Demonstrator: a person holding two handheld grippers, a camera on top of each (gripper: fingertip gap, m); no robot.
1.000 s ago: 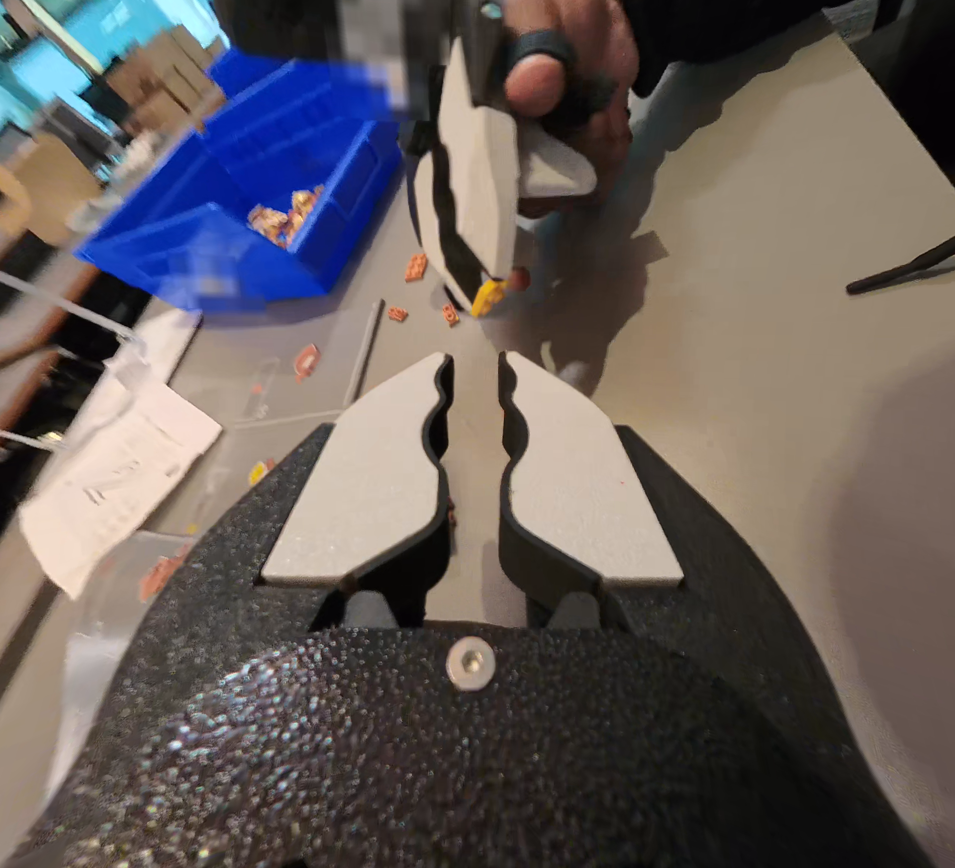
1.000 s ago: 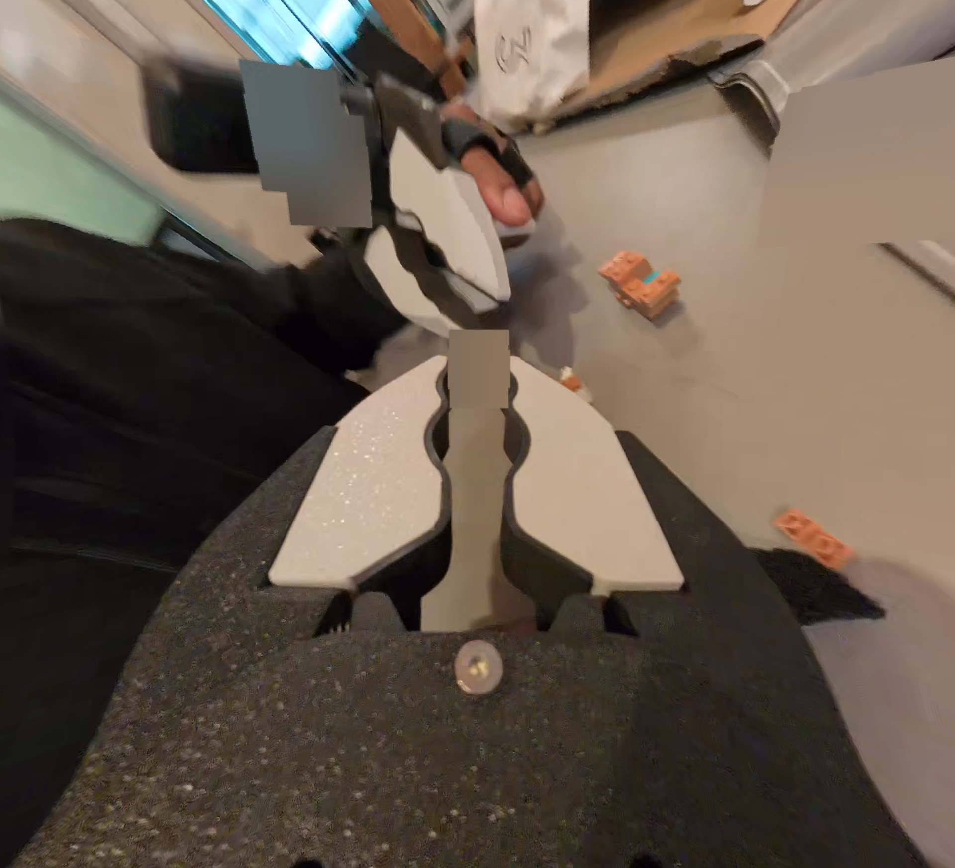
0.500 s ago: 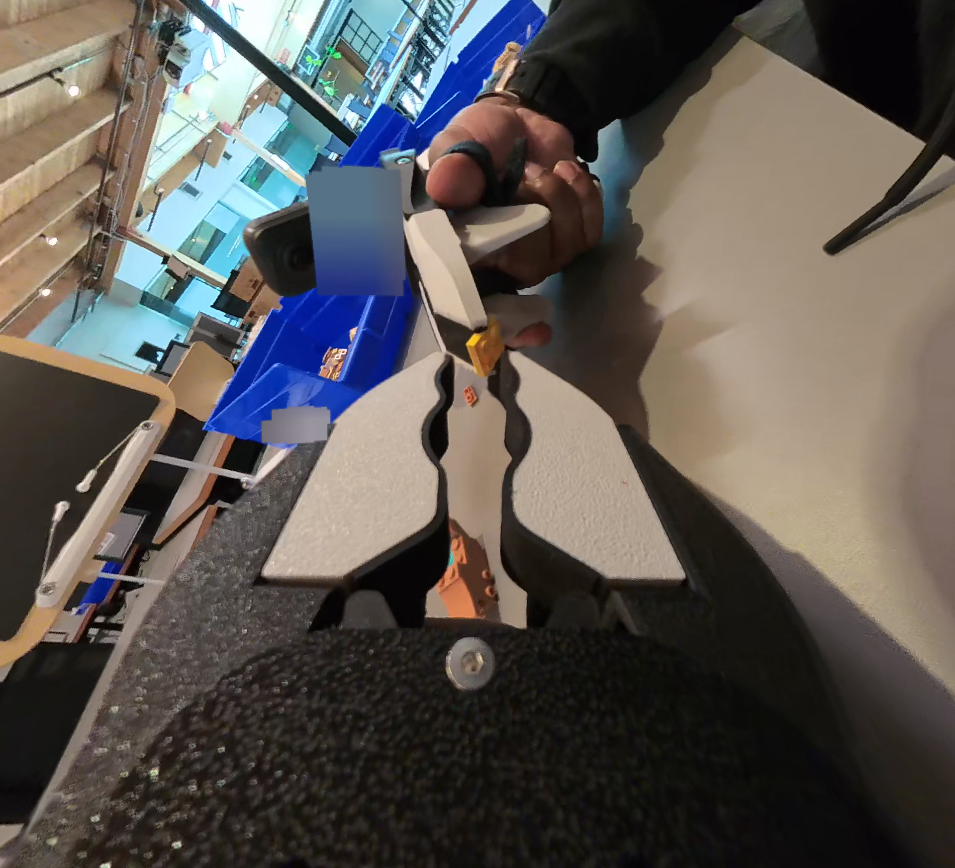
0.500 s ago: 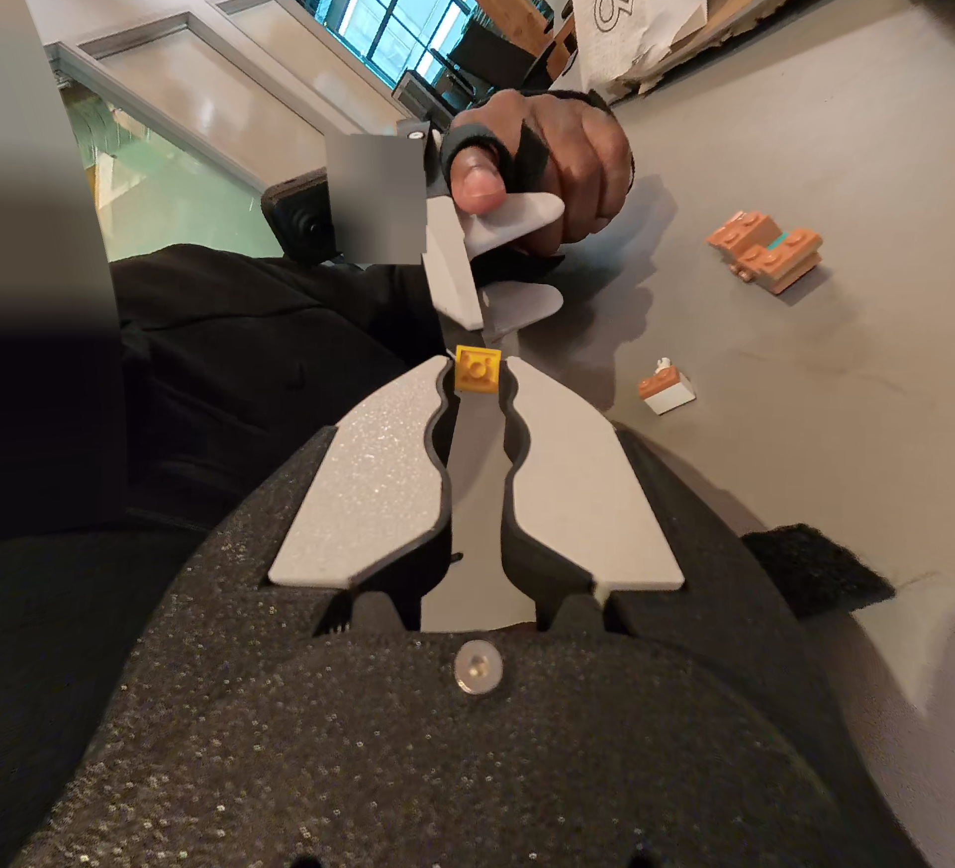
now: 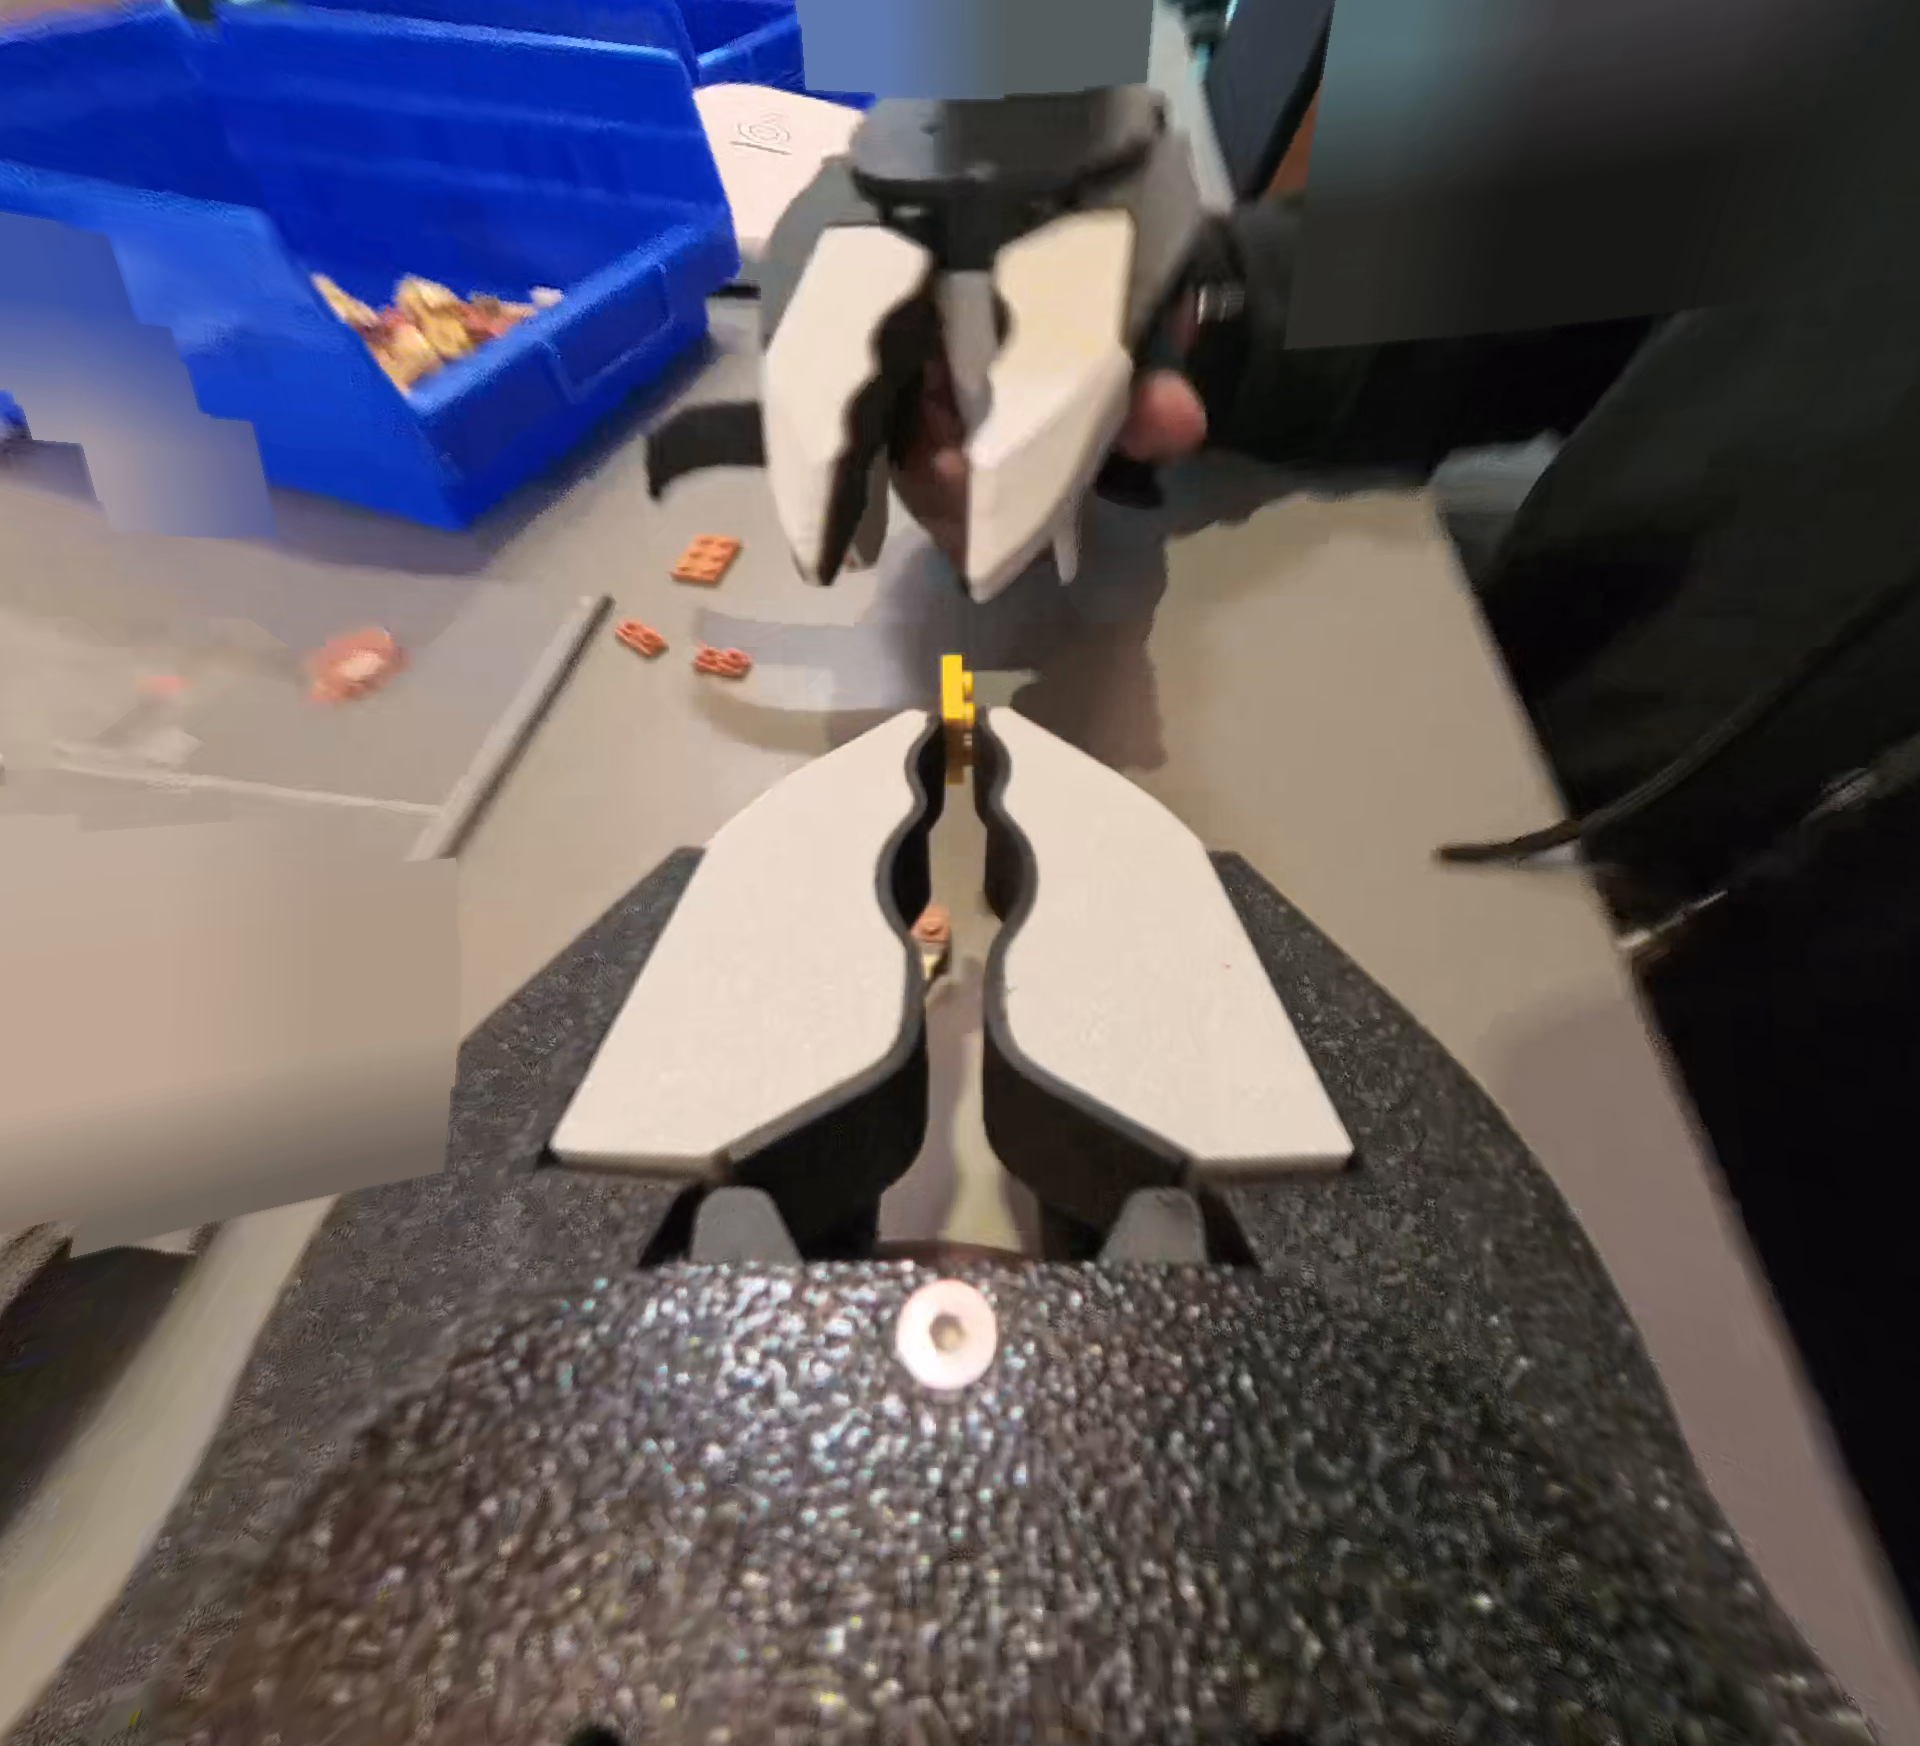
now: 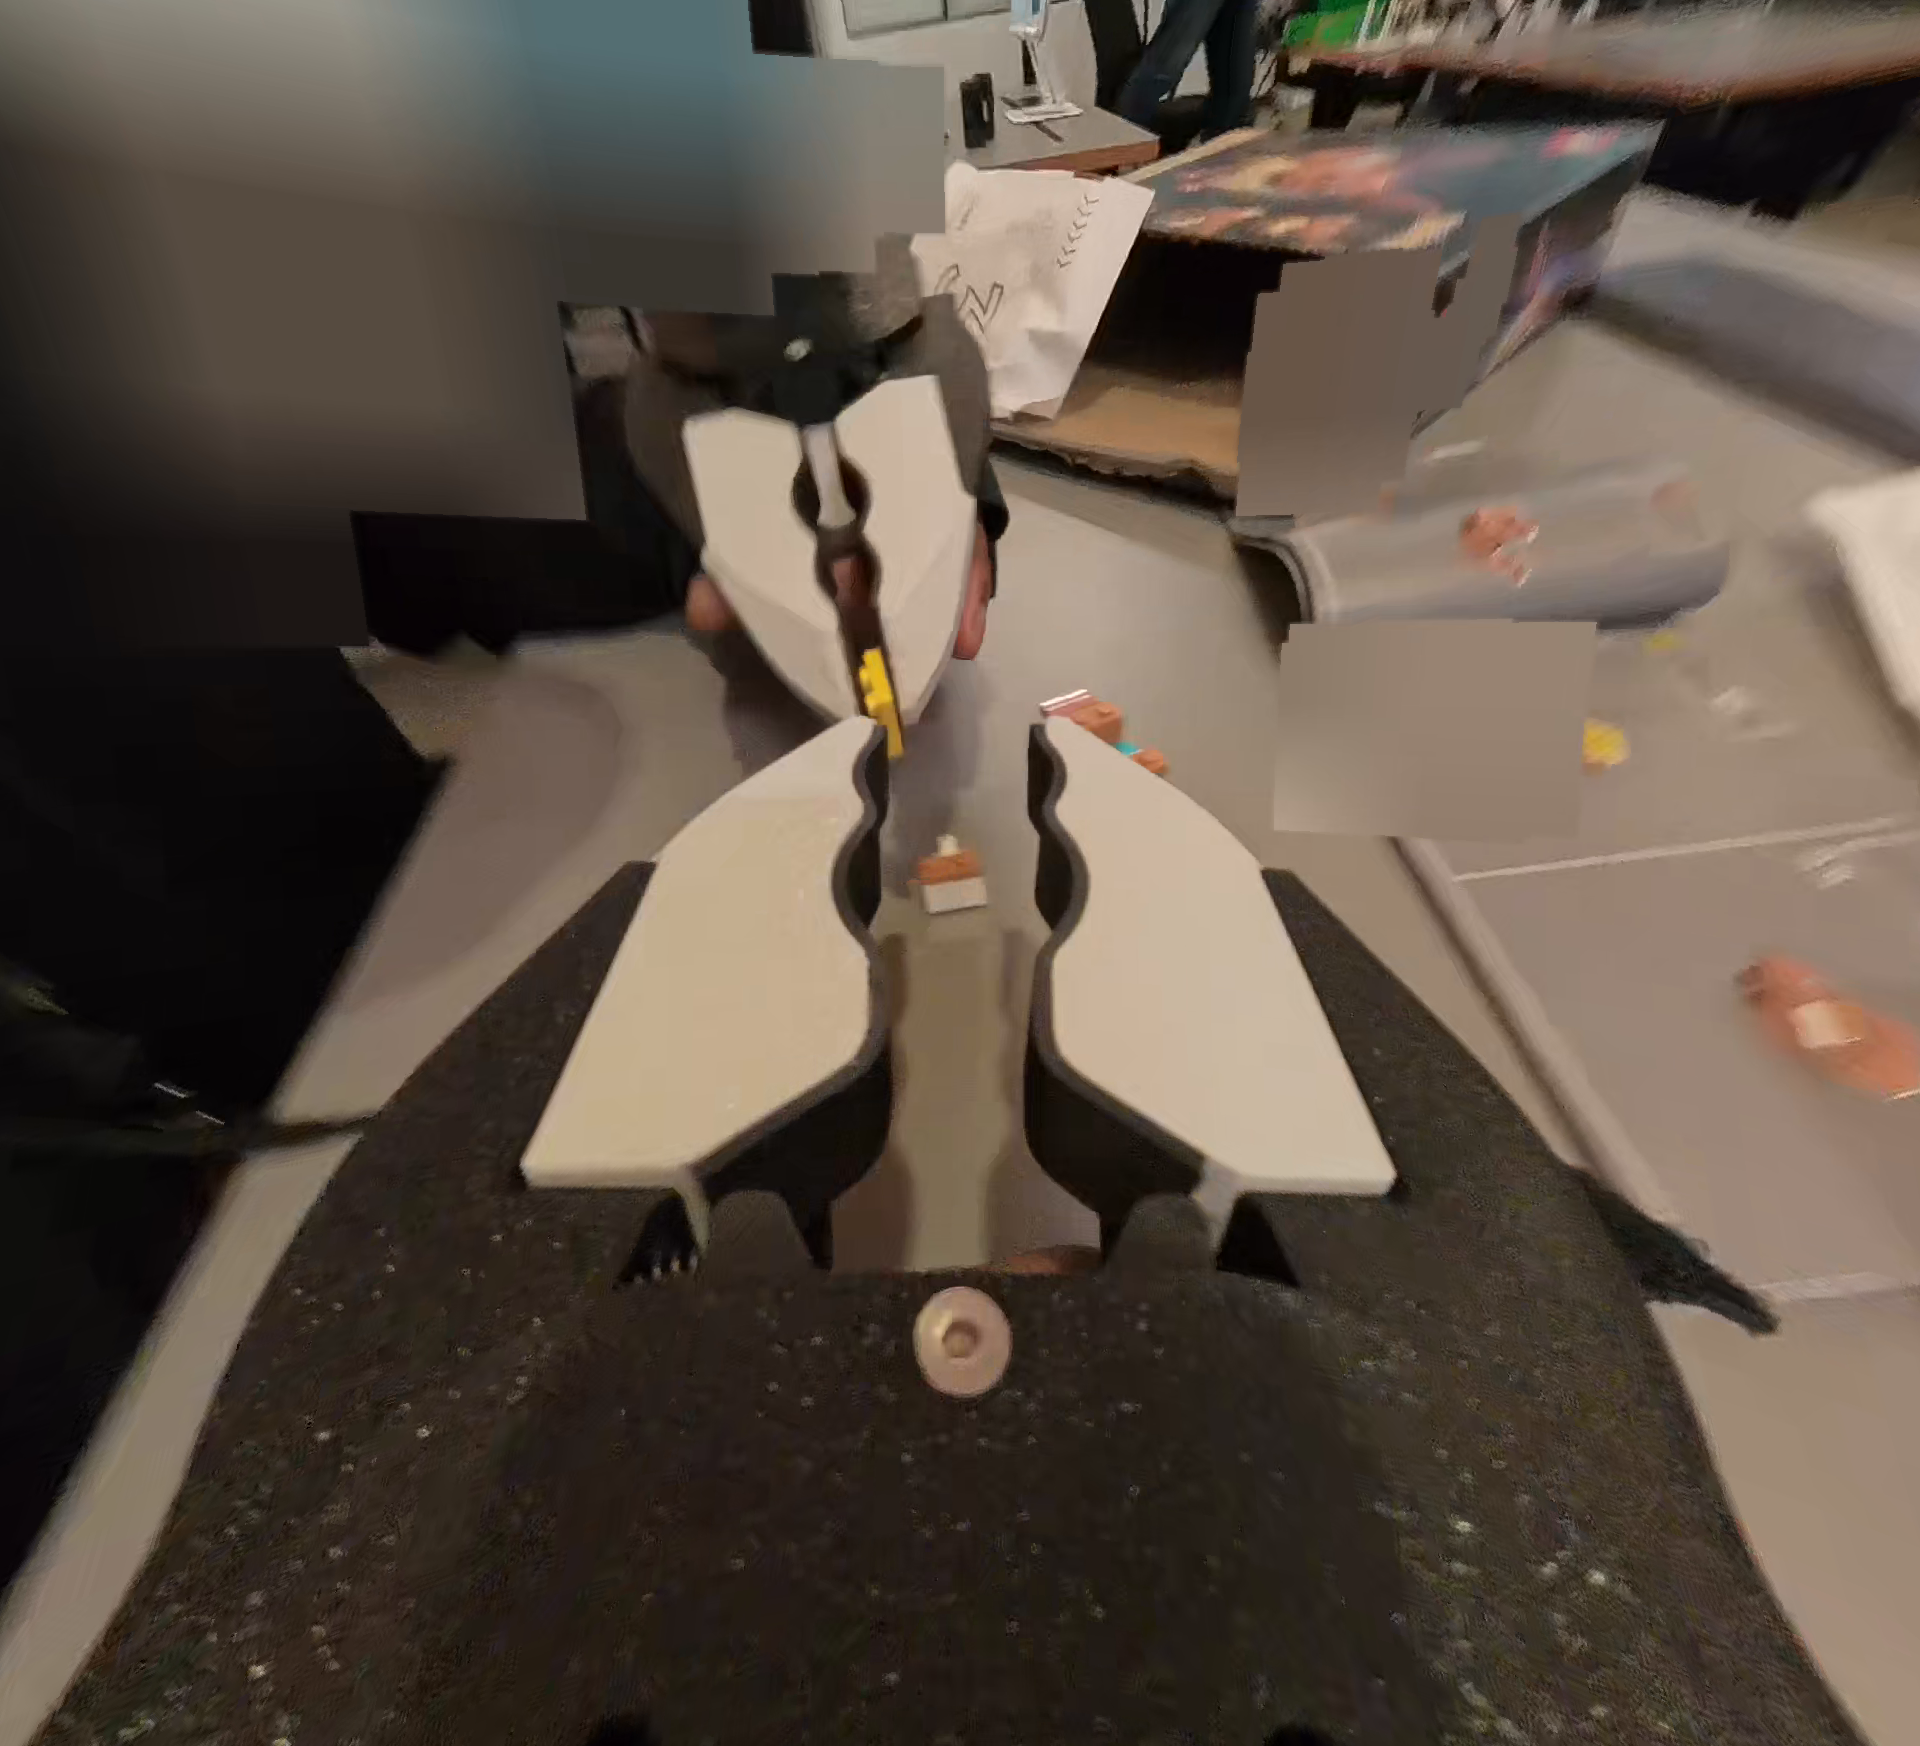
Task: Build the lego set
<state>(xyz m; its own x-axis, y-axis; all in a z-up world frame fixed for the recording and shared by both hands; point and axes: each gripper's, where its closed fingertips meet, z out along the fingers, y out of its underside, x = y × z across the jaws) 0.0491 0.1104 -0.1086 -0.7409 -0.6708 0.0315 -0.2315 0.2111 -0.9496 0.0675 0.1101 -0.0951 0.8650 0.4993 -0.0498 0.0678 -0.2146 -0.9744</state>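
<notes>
Above the grey desk [image 5: 1299, 761], the left hand-held gripper [image 5: 958, 730] clamps a yellow brick [image 5: 956, 699] at its fingertips. Facing it, the right hand-held gripper [image 6: 956, 740] stands released, spread above an orange-and-white brick [image 6: 951, 881]; blue bins [image 5: 468, 242] behind.

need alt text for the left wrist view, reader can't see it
The left gripper pinches a small yellow brick edge-on at its fingertips above a grey table. Facing it, the right gripper hangs open with nothing between its fingers. Small orange bricks lie on the table, with blue bins behind at left.
</notes>
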